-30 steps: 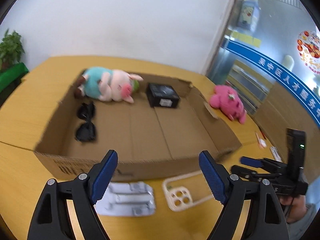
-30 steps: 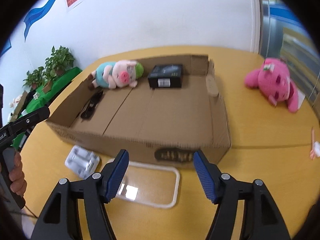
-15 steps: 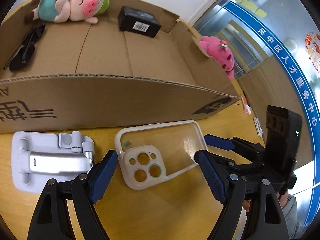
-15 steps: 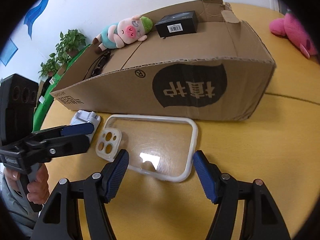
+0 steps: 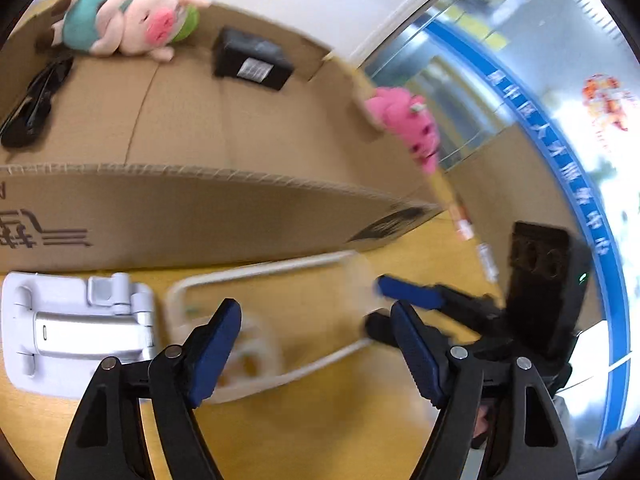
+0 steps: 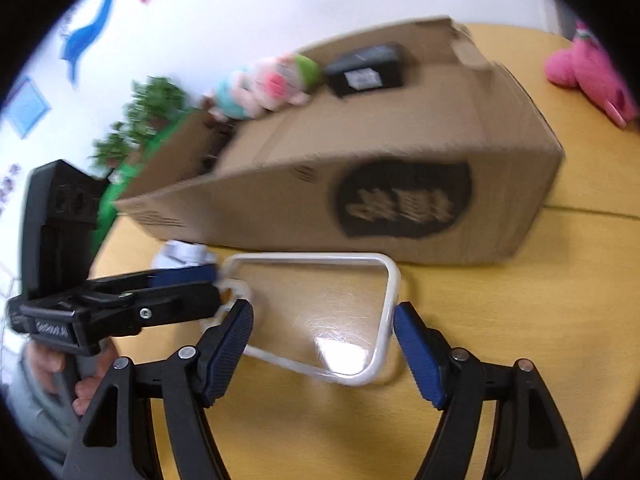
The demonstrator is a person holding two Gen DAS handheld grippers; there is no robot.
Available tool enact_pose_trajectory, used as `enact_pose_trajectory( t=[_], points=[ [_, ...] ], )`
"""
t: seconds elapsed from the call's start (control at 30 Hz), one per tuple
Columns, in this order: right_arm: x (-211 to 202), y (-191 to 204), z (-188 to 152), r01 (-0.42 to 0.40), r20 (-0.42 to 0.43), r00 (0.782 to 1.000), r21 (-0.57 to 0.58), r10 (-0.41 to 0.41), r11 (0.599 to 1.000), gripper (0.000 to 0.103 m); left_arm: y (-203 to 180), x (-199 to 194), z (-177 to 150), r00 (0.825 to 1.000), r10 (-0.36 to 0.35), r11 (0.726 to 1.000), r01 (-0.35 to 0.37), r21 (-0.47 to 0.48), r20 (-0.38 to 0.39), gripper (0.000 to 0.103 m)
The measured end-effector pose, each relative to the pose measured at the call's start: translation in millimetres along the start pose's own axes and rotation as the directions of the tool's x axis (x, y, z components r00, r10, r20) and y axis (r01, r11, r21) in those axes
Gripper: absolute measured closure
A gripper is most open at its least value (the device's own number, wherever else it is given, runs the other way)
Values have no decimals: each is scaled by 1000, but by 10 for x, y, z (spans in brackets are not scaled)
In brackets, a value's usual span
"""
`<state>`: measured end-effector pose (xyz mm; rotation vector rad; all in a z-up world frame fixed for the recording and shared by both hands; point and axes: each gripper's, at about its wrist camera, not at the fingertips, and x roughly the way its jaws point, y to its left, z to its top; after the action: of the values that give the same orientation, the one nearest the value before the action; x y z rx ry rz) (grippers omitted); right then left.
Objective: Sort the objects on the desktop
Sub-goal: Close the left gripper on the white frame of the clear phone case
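A clear phone case (image 5: 280,266) with a white rim lies flat on the yellow table (image 6: 520,320), in front of the cardboard box (image 5: 200,216). My left gripper (image 5: 316,312) straddles the case's camera end. Its jaws are closing, and the pads are still off the rim. My right gripper (image 6: 322,312) straddles the other end of the phone case (image 6: 320,300). Its jaws are opening and its right pad is right at the rim. Each view shows the other tool: the right gripper (image 5: 374,304) and the left gripper (image 6: 218,286).
A white phone stand (image 5: 76,328) lies left of the case. In the box are a pig plush (image 5: 132,20), a small black box (image 5: 250,60) and sunglasses (image 5: 32,108). A pink plush (image 6: 588,72) lies on the table beyond the box's right end.
Both grippers have come down and in from above the box to table level. The case's two ends now sit between their fingers. The left jaws have narrowed a little.
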<state>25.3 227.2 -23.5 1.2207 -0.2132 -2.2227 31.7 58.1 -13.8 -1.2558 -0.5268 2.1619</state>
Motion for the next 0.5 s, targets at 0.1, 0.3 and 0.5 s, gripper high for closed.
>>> enact_pose_trajectory(
  t=[0.1, 0.3, 0.5],
  points=[
    [6, 177, 1, 12, -2, 1000, -84, -12, 996, 33, -144, -54, 7, 999, 35, 997, -35, 69, 8, 23],
    [-51, 5, -18, 54, -1, 999, -16, -54, 998, 33, 58, -94, -50, 995, 82, 997, -82, -11, -48, 21],
    [12, -111, -19, 66, -28, 997, 18, -66, 998, 32, 207, -79, -107, 997, 62, 997, -63, -38, -46, 22]
  ],
)
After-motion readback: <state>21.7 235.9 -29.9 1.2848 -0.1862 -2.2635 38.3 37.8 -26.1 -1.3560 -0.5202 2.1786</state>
